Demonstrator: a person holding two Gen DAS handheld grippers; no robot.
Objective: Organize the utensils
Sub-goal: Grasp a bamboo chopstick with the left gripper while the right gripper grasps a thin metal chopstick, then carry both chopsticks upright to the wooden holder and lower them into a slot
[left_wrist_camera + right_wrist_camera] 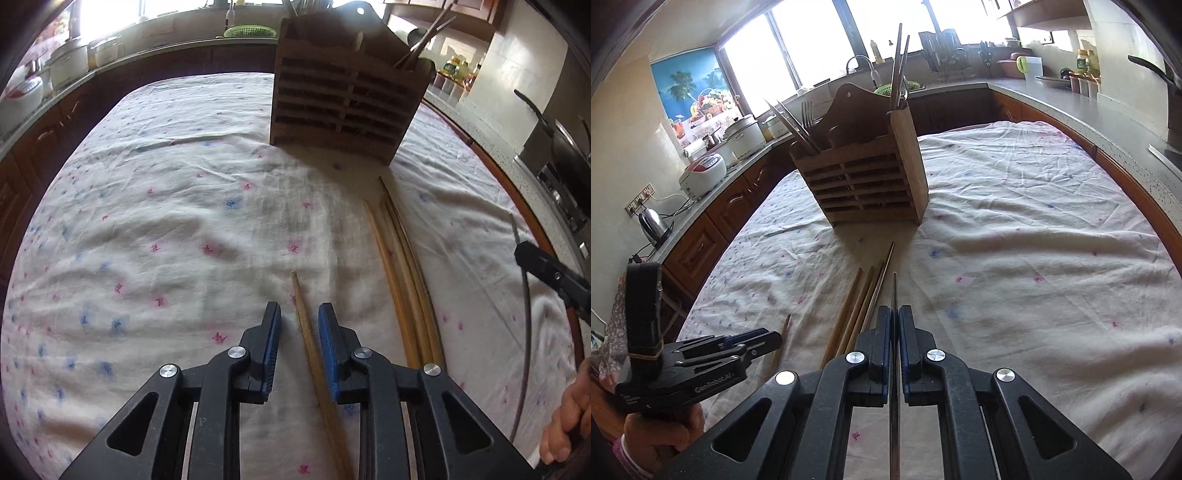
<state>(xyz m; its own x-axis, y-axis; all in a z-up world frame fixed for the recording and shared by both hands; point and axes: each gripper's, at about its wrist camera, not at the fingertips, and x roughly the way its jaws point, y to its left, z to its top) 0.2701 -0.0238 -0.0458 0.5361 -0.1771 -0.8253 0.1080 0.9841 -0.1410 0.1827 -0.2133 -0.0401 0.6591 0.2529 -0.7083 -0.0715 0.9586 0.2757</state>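
Observation:
A slatted wooden utensil holder (343, 107) stands on the cloth-covered table, also in the right wrist view (864, 181), with chopsticks and forks standing in it. My left gripper (299, 314) is open, its fingers either side of a single wooden chopstick (314, 354) lying on the cloth. A bundle of wooden chopsticks (402, 266) lies to its right. My right gripper (894, 314) is shut on a thin metal chopstick (894, 291) and holds it beside the bundle (860, 306). The left gripper shows at lower left in the right wrist view (775, 338).
The table carries a white floral tablecloth (166, 229). Kitchen counters ring the table, with rice cookers (742, 136) and a kettle (652, 223) on the left, and a pan (561, 140) on the right counter. A green basket (251, 31) sits by the window.

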